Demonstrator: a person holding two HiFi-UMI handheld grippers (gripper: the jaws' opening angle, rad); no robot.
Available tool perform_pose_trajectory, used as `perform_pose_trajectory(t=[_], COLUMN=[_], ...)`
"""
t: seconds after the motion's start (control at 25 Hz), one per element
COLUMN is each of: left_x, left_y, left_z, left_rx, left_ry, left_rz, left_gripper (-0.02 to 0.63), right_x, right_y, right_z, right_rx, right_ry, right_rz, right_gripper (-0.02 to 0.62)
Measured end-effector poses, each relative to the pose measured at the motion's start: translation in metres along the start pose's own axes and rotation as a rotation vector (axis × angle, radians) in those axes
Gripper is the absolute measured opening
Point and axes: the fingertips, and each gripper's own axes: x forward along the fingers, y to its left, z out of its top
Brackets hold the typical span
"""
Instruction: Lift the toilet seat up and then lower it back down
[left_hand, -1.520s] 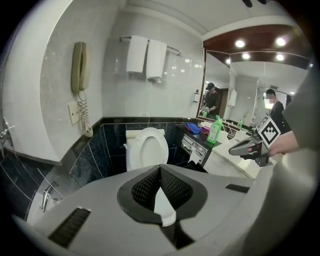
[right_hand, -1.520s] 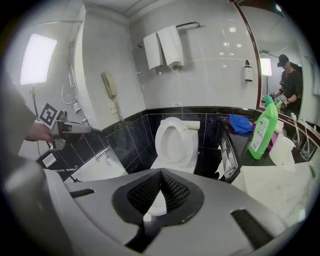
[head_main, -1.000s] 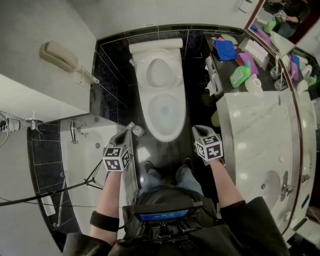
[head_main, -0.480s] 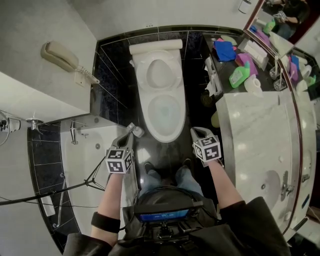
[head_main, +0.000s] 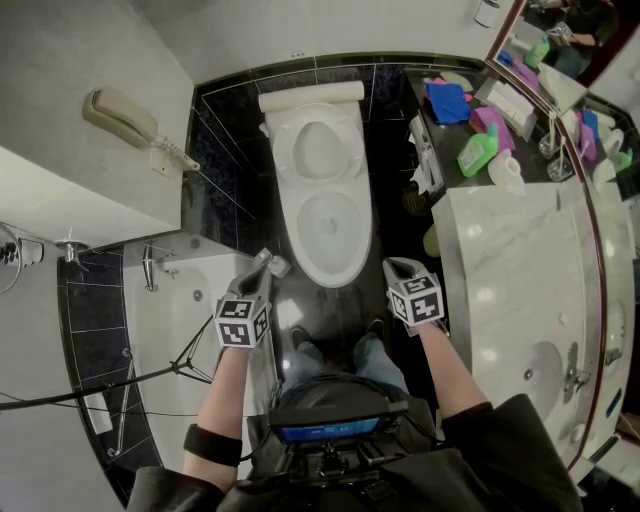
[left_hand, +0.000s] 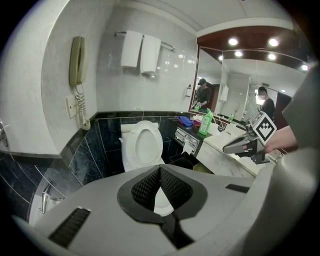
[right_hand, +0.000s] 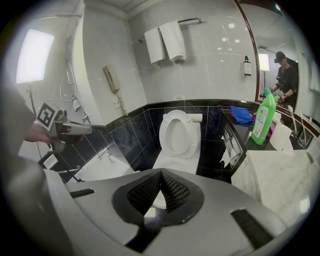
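Note:
The white toilet (head_main: 325, 215) stands against the black tiled wall, with its seat (head_main: 318, 145) raised upright against the tank. The seat also shows upright in the left gripper view (left_hand: 146, 145) and the right gripper view (right_hand: 180, 131). My left gripper (head_main: 272, 263) hovers near the bowl's front left, shut and holding nothing, its tip (left_hand: 160, 172) apart from the toilet. My right gripper (head_main: 393, 268) hangs at the bowl's front right, also shut and holding nothing (right_hand: 160, 175). Each gripper shows in the other's view, the right one (left_hand: 242, 145) and the left one (right_hand: 75, 128).
A bathtub (head_main: 165, 310) lies to the left, with a wall phone (head_main: 125, 115) above it. A marble vanity (head_main: 520, 290) fills the right, and bottles (head_main: 478, 150) and a blue cloth (head_main: 448, 100) sit on the dark shelf. My shoes (head_main: 335, 335) stand on the dark floor before the bowl.
Both grippers have drifted a little back toward me. The toilet seat stays upright.

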Motion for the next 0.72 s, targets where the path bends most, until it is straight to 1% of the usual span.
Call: perform_pose_trajectory(t=[0.12,0.32,0.72], left_x=[0.0005,0.0015,0.0023], left_y=[-0.0018,-0.0045,-0.0068], left_z=[0.0001,-0.0022,-0.0064], left_rx=[0.006,0.008,0.01], left_ry=[0.001,0.006,0.01], left_rz=[-0.004,-0.009,-0.01], left_gripper=[0.005,0.005,0.005], right_x=[0.0014,-0.0021,0.0], right_y=[-0.001,0.0048,0.0004], right_z=[-0.0041,0.001,-0.0054], right_rx=[0.0,0.011,-0.002], right_ry=[0.003,0.001,0.007], right_rz=[-0.001,0.009,0.006], right_gripper=[0.005,0.005,0.003])
